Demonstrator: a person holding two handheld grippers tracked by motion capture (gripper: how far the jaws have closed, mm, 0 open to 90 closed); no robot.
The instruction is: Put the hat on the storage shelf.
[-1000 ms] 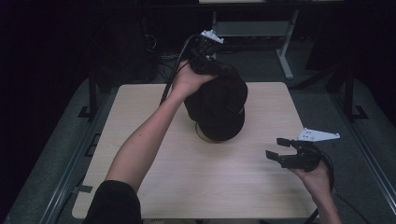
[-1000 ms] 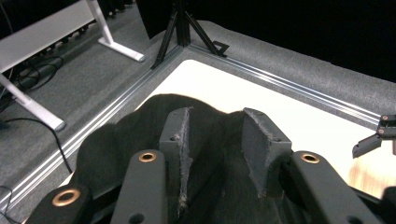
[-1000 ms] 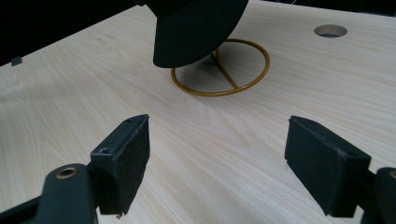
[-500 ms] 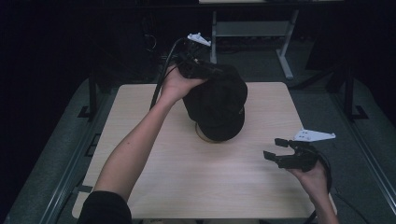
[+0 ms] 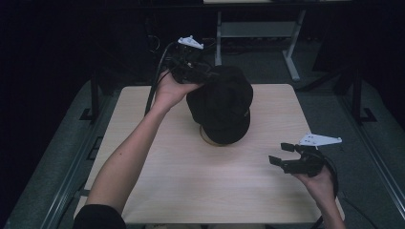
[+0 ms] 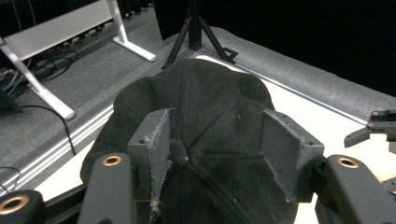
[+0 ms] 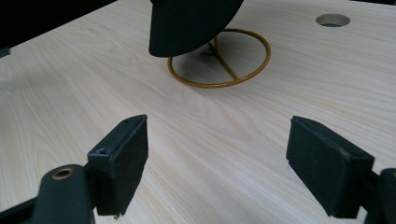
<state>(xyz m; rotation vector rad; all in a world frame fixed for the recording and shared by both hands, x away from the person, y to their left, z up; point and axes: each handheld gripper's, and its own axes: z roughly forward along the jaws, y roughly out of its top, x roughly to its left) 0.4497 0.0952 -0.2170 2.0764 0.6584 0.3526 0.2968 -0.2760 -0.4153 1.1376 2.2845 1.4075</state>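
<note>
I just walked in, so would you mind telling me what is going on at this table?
A person is working with a handheld gripper in each hand. A black cap sits on a gold wire stand in the middle of the wooden table. The left gripper is at the cap's crown; its jaws have just been opening, and the pads now stand apart on either side of the top button, seemingly letting go. The right gripper is open and empty above the table's near right part.

no legible text anywhere
</note>
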